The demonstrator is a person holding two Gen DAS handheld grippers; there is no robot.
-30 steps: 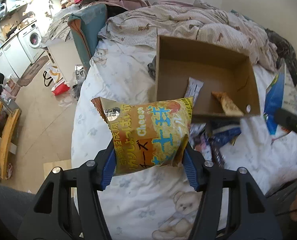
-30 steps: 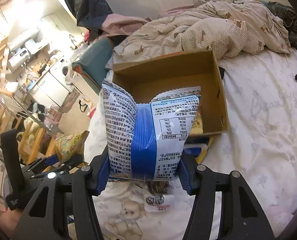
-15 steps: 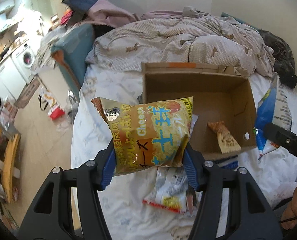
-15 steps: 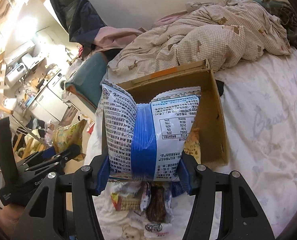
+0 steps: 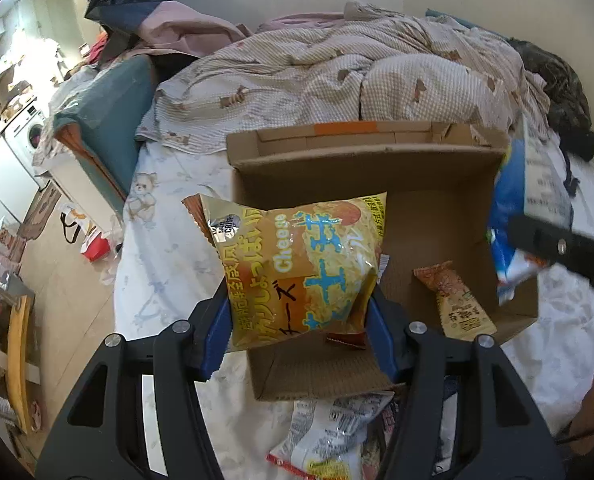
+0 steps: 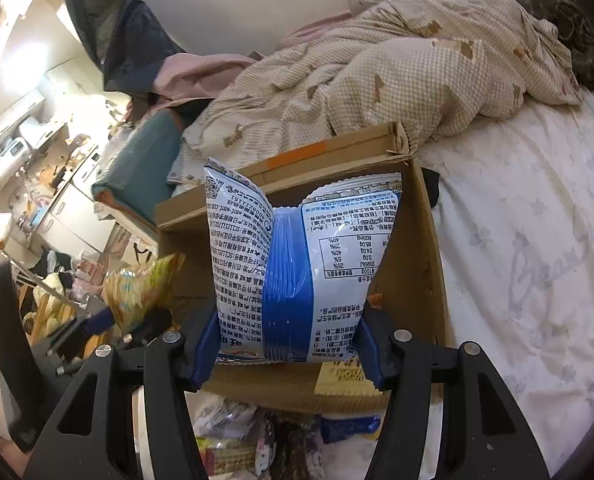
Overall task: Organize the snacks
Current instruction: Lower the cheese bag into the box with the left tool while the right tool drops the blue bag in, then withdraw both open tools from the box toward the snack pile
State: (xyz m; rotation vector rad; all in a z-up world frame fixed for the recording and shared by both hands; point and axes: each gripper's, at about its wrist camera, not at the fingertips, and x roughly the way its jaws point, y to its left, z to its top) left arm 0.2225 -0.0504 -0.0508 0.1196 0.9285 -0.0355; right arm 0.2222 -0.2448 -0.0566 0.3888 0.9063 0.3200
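Observation:
My left gripper (image 5: 299, 332) is shut on a yellow cheese snack bag (image 5: 301, 264) and holds it over the left part of an open cardboard box (image 5: 437, 168) on the bed. My right gripper (image 6: 289, 340) is shut on a blue and white snack bag (image 6: 297, 264) and holds it above the same box (image 6: 429, 280). The blue bag also shows at the right of the left wrist view (image 5: 513, 208). An orange snack packet (image 5: 453, 300) lies inside the box. The yellow bag shows blurred in the right wrist view (image 6: 141, 292).
Several loose snack packets (image 5: 329, 436) lie on the white bed sheet (image 5: 165, 248) in front of the box, also in the right wrist view (image 6: 233, 436). A rumpled checked quilt (image 5: 337, 72) lies behind the box. The bed edge and floor (image 5: 61, 288) are to the left.
Both grippers have moved forward with their bags, from in front of the box to over it. The box now fills more of both views.

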